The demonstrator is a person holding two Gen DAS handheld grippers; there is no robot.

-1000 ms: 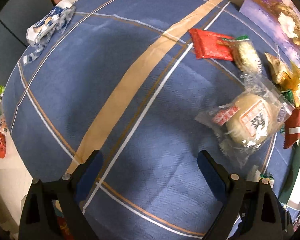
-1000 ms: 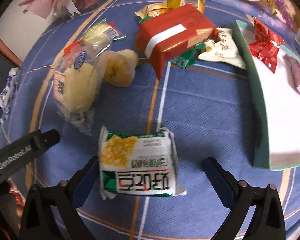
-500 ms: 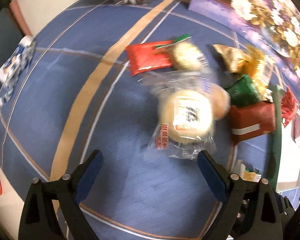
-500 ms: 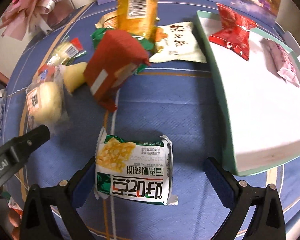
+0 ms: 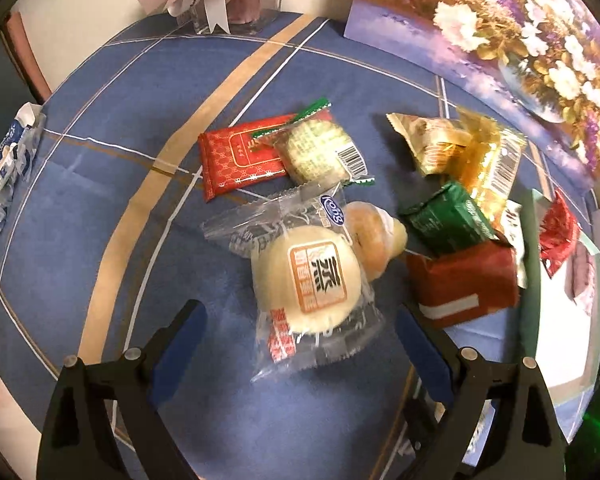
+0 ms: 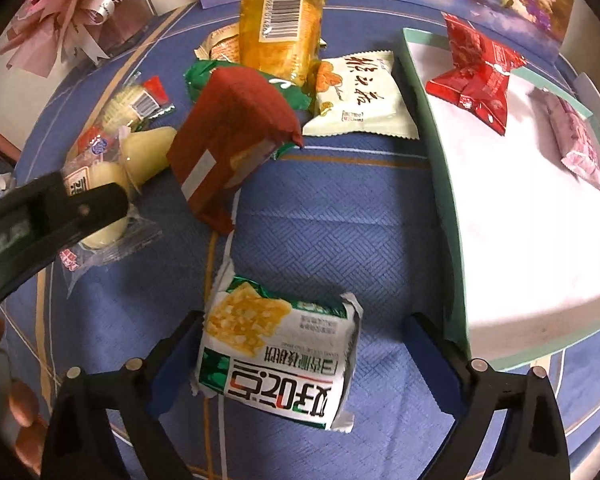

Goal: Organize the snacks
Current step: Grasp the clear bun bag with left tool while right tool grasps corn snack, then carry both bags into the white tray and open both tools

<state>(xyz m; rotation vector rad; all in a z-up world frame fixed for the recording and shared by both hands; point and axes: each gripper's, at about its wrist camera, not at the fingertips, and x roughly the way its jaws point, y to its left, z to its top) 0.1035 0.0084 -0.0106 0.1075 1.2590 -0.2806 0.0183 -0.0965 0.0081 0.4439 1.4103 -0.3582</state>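
Right gripper [image 6: 304,354], pointing down: fingers apart, straddling the cracker pack [image 6: 278,356]. Jaws have just been closing a little, the pack between them. Left finger [image 6: 176,354] sits at or just beside the pack's left edge; contact cannot be told. Right finger [image 6: 432,358] stands clear of the pack's right edge, blue cloth showing in the gap. Not yet clamped. The pack lies flat on the counter [image 6: 332,216], its long axis running away from the camera, so the fingers cross its short width. Judgement: good line for a squeeze, only the right-hand gap to take up.

Outward: the tray [image 6: 444,184] lies just to the pack's right, its near corner beside the right finger. Red candy [image 6: 476,76] and a pink pack [image 6: 580,140] already lie in it. The pack's likely trip is short, rightward over the green rim.

Left gripper [image 5: 300,344]: fingers wide apart, empty, tilted down over the bun [image 5: 308,278] in its clear wrapper. The bun's lower half lies between the fingers, wrapper tail toward the camera, neither finger touching. Past it, a red box [image 5: 464,284] and green pack [image 5: 448,220] lie toward the tray side.

Judgement: right hand is nearer a grasp and nearer the tray; the left hand must carry its bun farther, past the red box.
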